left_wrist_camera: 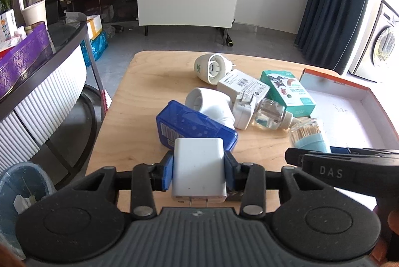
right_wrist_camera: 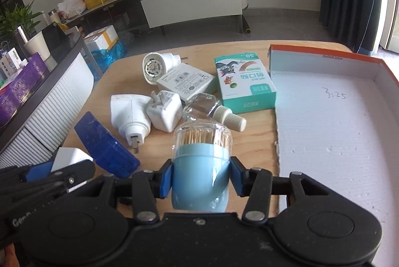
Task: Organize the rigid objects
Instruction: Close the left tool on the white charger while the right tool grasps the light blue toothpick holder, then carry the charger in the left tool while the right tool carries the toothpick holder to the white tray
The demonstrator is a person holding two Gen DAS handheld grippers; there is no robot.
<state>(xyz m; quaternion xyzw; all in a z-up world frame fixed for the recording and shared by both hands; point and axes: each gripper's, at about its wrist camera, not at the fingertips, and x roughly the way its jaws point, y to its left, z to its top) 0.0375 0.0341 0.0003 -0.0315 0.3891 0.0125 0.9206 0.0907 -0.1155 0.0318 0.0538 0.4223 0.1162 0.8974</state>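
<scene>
Sorting at its start: the shallow box [right_wrist_camera: 331,117] holds nothing.
Beside the box, on the table [left_wrist_camera: 149,82], six items lie clustered; the left gripper [left_wrist_camera: 198,168] clamps a white charger [left_wrist_camera: 198,167], the right gripper [right_wrist_camera: 200,176] brackets the toothpick jar [right_wrist_camera: 202,159], contact unclear.

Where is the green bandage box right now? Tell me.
In the right wrist view the green bandage box lies flat on the wooden table, against the left wall of the orange-rimmed tray, with the clear bottle at its near-left corner.

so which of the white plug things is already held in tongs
The flat white charger, clamped in the left tongs. The other white plugs lie loose on the table.
</scene>
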